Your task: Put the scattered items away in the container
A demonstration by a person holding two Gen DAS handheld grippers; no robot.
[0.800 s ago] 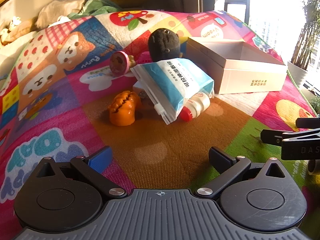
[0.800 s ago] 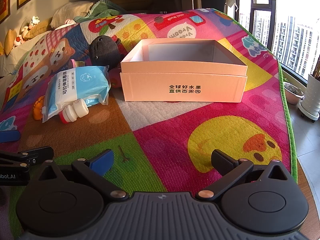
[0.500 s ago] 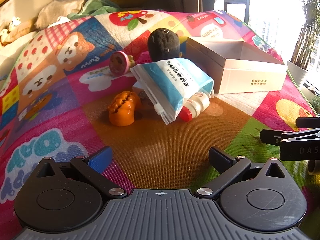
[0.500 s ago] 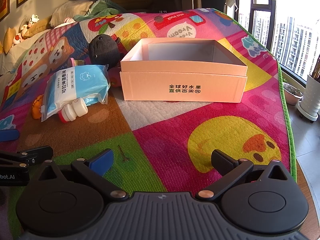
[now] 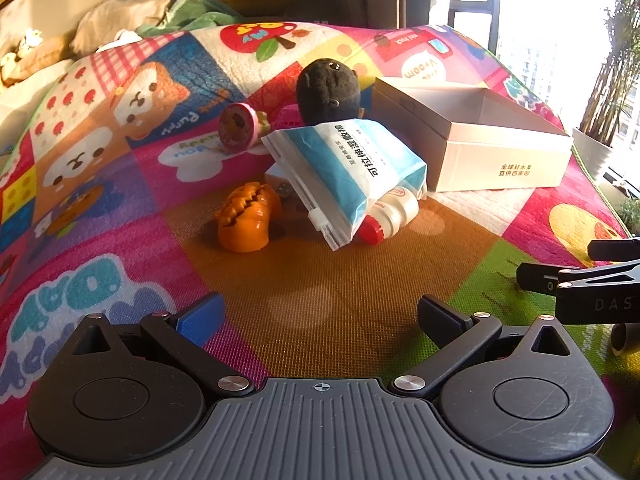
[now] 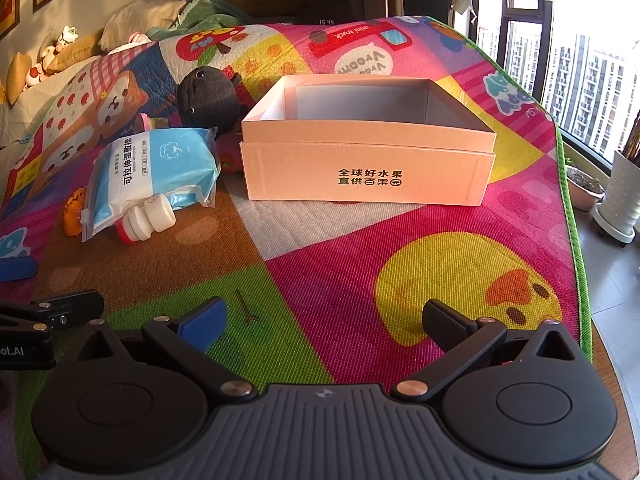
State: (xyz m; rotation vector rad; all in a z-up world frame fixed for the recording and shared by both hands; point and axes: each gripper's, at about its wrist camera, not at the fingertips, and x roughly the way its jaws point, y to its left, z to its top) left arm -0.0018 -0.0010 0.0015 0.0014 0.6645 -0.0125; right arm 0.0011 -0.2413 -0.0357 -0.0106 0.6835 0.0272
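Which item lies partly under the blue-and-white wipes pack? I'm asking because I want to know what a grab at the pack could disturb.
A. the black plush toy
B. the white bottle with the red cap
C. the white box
B: the wipes pack lies over the white bottle, whose red-capped end sticks out from under the pack's lower edge.

A bright patchwork play mat [image 6: 400, 240] printed with cartoon animals and fruit carries everything. On it rests an open, shallow pale cardboard box [image 6: 368, 176] with dark printed characters. Just left of the box lie a round black plush toy [image 5: 328, 90], a blue-and-white plastic pouch [image 5: 352, 172] propped over a small white red-capped bottle [image 5: 390, 216], an orange ridged toy [image 5: 246, 220] and a pink round toy [image 5: 238, 124].
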